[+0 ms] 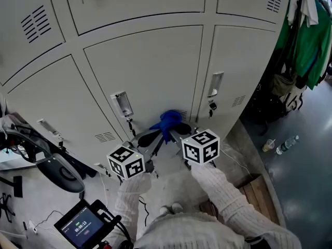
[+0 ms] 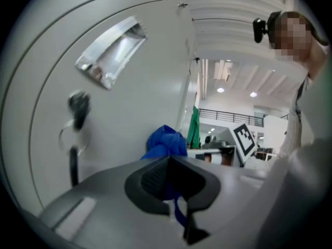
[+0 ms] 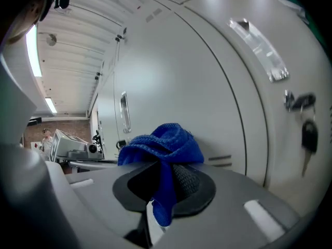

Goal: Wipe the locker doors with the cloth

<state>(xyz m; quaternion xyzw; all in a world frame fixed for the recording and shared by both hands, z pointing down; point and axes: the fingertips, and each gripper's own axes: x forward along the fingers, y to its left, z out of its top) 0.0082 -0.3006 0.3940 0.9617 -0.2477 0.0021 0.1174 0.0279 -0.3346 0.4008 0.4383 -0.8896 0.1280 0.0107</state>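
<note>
In the head view, both sleeved arms are reaching forward and down, the left hand-held gripper point(image 1: 149, 137) and right hand-held gripper point(image 1: 182, 128) converging on the blue cloth point(image 1: 168, 121) against a locker door point(image 1: 150, 66). In the left gripper view, its jaws are pinching a cloth strand; in the right gripper view, its jaws are clamping the bunched cloth.

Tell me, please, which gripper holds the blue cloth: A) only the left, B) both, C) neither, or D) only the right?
B: the blue cloth is pinched in the right gripper, and a strand of it is clamped in the left gripper too.
</note>
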